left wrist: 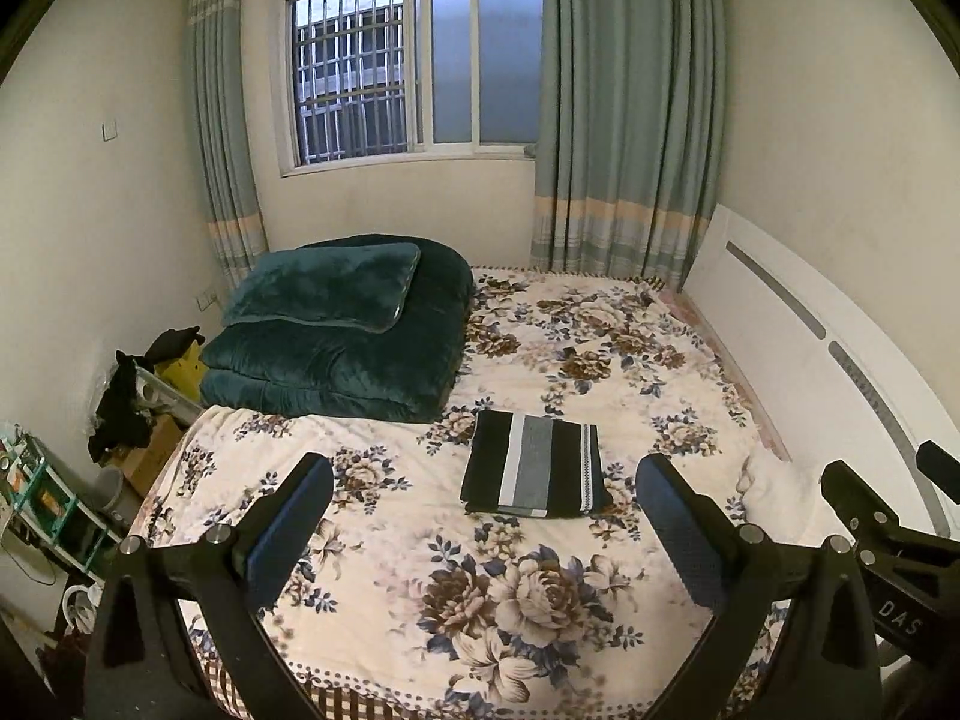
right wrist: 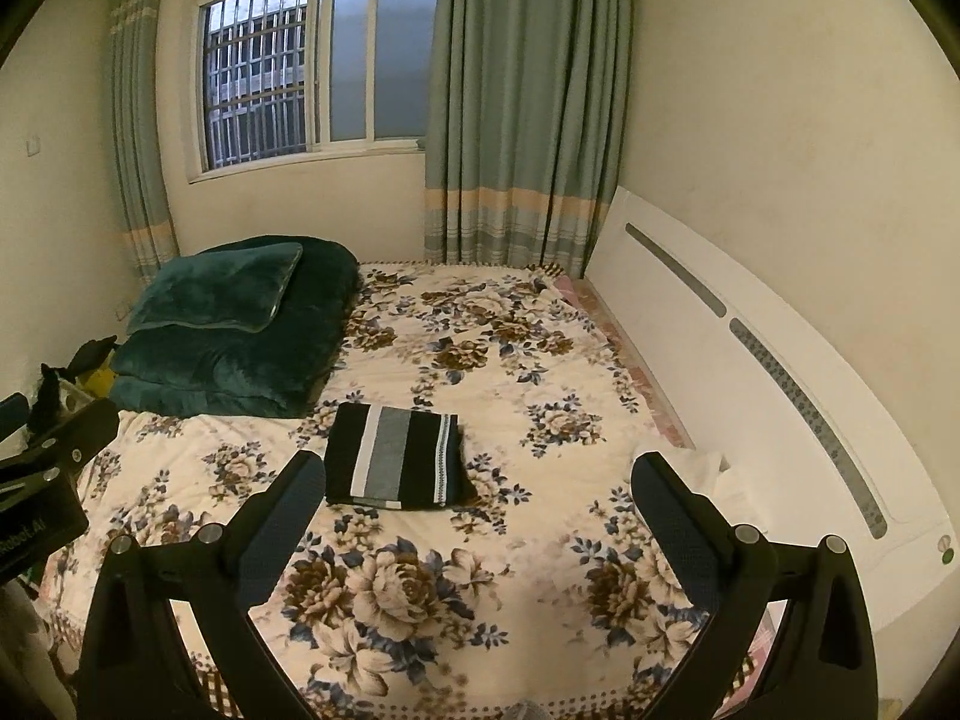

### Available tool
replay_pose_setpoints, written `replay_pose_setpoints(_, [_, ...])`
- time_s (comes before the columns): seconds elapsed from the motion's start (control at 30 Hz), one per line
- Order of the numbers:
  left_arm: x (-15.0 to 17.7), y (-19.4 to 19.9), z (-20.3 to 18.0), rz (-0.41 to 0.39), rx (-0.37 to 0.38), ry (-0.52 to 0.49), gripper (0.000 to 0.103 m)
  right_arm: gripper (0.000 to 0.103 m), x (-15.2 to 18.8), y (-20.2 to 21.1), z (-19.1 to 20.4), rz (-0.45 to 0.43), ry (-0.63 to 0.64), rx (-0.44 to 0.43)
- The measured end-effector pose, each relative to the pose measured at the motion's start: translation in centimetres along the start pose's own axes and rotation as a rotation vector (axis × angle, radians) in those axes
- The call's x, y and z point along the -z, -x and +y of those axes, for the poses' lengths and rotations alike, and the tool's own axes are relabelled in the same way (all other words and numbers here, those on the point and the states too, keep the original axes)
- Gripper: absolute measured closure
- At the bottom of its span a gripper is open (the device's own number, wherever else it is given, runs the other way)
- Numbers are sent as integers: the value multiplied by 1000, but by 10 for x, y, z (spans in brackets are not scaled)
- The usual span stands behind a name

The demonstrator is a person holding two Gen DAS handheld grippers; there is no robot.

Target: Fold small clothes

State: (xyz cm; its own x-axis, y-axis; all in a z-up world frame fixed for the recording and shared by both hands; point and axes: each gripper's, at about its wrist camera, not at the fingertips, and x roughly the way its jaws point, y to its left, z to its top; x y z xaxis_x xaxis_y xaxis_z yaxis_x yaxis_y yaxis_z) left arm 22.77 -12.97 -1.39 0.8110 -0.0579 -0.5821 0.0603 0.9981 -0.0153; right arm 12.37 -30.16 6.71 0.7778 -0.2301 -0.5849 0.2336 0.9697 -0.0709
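Observation:
A small garment (left wrist: 533, 464) with black, white and grey stripes lies folded into a flat rectangle on the floral bedspread (left wrist: 480, 588). It also shows in the right wrist view (right wrist: 396, 457). My left gripper (left wrist: 485, 483) is open and empty, held above the bed on the near side of the garment. My right gripper (right wrist: 474, 480) is open and empty too, with the garment ahead and to its left. The right gripper's body shows at the right edge of the left wrist view (left wrist: 888, 534). A white cloth (right wrist: 714, 477) lies by the right finger.
A folded dark green quilt with a pillow (left wrist: 342, 324) lies at the far left of the bed. A white headboard (right wrist: 750, 360) runs along the right side. Clutter and a small shelf (left wrist: 54, 504) stand on the floor to the left. The window and curtains are behind.

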Motion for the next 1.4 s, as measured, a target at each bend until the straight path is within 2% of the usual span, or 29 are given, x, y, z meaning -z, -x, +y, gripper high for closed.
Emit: replay_pose_setpoints(1.4, [-10,6,-2,-15,-7,-1,0,0,2,2,15,-15,-5,-2])
